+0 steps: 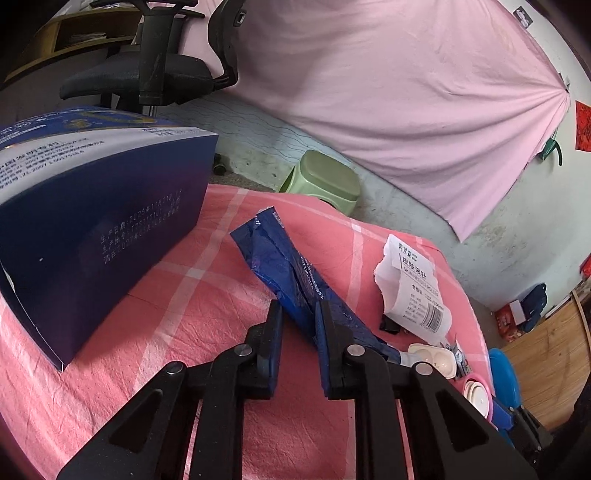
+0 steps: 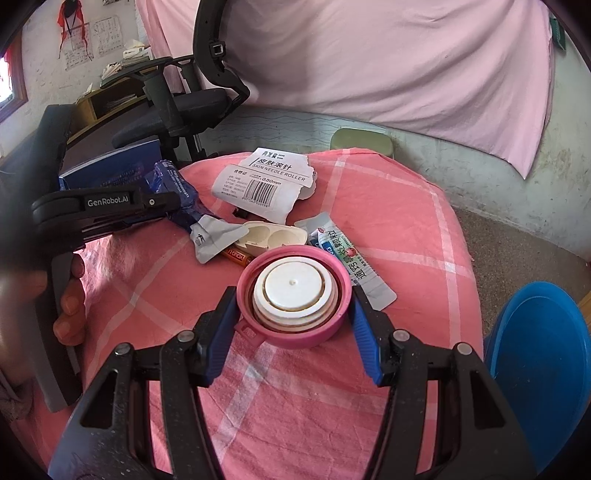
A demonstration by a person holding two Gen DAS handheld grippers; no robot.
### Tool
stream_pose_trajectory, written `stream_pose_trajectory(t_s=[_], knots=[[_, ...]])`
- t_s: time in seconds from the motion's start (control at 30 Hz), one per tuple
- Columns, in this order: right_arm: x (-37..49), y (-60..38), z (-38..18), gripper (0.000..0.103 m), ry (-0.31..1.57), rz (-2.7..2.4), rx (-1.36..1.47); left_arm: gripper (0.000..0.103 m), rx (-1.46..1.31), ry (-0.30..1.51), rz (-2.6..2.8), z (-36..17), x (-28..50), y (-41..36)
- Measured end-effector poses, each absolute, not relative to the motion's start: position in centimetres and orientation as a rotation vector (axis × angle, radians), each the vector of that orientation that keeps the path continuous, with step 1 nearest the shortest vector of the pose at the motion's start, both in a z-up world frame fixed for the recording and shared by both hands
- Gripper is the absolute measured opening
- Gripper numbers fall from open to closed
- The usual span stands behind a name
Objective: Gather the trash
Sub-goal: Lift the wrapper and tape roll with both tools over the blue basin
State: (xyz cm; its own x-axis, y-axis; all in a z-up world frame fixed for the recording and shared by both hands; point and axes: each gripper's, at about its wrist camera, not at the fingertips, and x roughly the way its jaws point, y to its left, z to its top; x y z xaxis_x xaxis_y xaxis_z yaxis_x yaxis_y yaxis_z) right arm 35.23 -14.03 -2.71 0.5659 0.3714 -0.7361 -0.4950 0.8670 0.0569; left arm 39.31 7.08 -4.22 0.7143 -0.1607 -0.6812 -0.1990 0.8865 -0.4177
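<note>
Blue wrapper's (image 1: 280, 266) end behind tool (image 1: 299, 314)

On the desk (image 2: 388, 229), the box (image 1: 92, 229) stands far left, the wrapper (image 1: 280, 266) right of it, the label (image 2: 266, 181) far centre, the lid (image 2: 295, 295) near, a sachet (image 2: 347, 258) just behind.

A large pink sheet (image 1: 388, 92) hangs across the back wall, pinned at one corner. Below it the pale wall (image 2: 480, 166) is stained and scuffed. A black office chair (image 2: 177, 107) stands at the far left, with a wooden shelf unit (image 1: 74, 33) behind it. A green plastic stool (image 1: 325, 181) sits on the speckled floor (image 2: 517, 240). A window frame (image 2: 14, 88) shows at the left edge, letting in daylight.
</note>
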Motion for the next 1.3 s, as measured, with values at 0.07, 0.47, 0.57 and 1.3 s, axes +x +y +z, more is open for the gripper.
stream_pose_trajectory(t_s=[0.07,0.47,0.57,1.3], knots=[[35.1,-14.1,-2.7,0.078,0.821,0.511,-0.161,0.01,-0.49,0.774,0.015,-4.0,39.3,6.9],[33.1,-15.4,-0.6,0.078,0.665,0.513,-0.109,0.003,-0.338,0.608,-0.046,-0.9,34.0,4.7],[32.2,-16.2,0.5,0.078,0.583,0.515,-0.069,0.002,-0.279,0.563,-0.056,0.0,32.1,3.6],[24.9,-27.7,7.7,0.078,0.074,0.303,0.147,0.002,0.005,0.157,-0.275,9.7,25.7,-10.6]])
